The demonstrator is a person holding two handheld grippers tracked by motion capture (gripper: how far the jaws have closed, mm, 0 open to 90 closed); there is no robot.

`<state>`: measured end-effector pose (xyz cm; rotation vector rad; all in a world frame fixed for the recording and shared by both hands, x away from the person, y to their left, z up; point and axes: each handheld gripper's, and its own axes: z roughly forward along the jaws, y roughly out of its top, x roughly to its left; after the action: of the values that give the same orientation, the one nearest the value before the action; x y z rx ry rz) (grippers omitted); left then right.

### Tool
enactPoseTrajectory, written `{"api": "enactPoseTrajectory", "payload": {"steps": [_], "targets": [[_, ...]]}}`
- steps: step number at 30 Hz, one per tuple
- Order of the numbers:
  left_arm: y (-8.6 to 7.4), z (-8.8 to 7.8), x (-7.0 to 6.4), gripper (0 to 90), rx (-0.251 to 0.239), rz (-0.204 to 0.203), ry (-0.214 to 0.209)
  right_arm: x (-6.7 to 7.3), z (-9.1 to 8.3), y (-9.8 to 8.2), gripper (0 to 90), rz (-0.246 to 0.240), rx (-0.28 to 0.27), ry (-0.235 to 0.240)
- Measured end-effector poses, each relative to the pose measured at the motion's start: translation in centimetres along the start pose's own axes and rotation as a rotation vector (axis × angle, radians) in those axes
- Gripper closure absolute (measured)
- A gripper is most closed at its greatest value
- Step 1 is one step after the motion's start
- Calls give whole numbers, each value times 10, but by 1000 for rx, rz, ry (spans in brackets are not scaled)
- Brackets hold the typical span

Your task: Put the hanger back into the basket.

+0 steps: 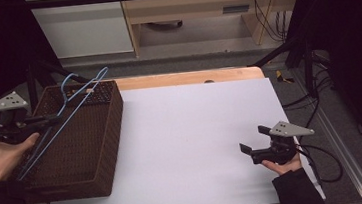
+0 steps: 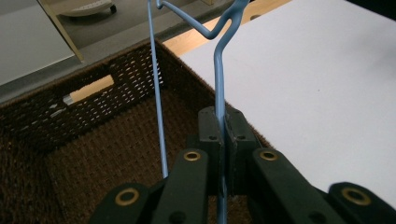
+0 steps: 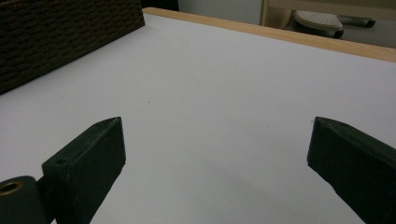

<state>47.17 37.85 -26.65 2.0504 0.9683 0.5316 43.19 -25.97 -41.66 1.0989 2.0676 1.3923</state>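
A light blue wire hanger point(image 1: 71, 100) slants over the dark brown wicker basket point(image 1: 104, 154) at the table's left, its hook end up at the far side. My left gripper point(image 1: 52, 120) is shut on one wire of the hanger point(image 2: 218, 84), above the basket's inside point(image 2: 107, 154); the other wire runs down past the jaws on the left. Over the white table near its right front edge, my right gripper point(image 1: 253, 139) is held low, wide open, with nothing between its jaws point(image 3: 212, 149).
The white tabletop point(image 1: 197, 130) has a wooden strip point(image 1: 186, 78) along its far edge. The basket's side wall point(image 3: 56, 32) stands far left of the right gripper. Black frame bars and cables run along the table's right side.
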Motion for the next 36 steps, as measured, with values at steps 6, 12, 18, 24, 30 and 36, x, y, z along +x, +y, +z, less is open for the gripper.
{"api": "enactPoseTrajectory", "payload": {"steps": [6,12,18,24,30,36], "targets": [[-14,5,10,872,32,-9,9,0,1,0,48,2,5,-2],[-25,14,12,873,50,-1,-4,0,1,0,48,2,6,-2],[-34,29,11,873,92,24,-12,0,1,0,48,1,5,-2],[-43,45,9,872,122,30,-15,0,1,0,48,2,4,-3],[-58,65,9,873,153,17,-2,1,1,-1,48,2,5,-3],[-71,78,10,871,197,-2,31,1,1,-1,48,1,7,-3]]}}
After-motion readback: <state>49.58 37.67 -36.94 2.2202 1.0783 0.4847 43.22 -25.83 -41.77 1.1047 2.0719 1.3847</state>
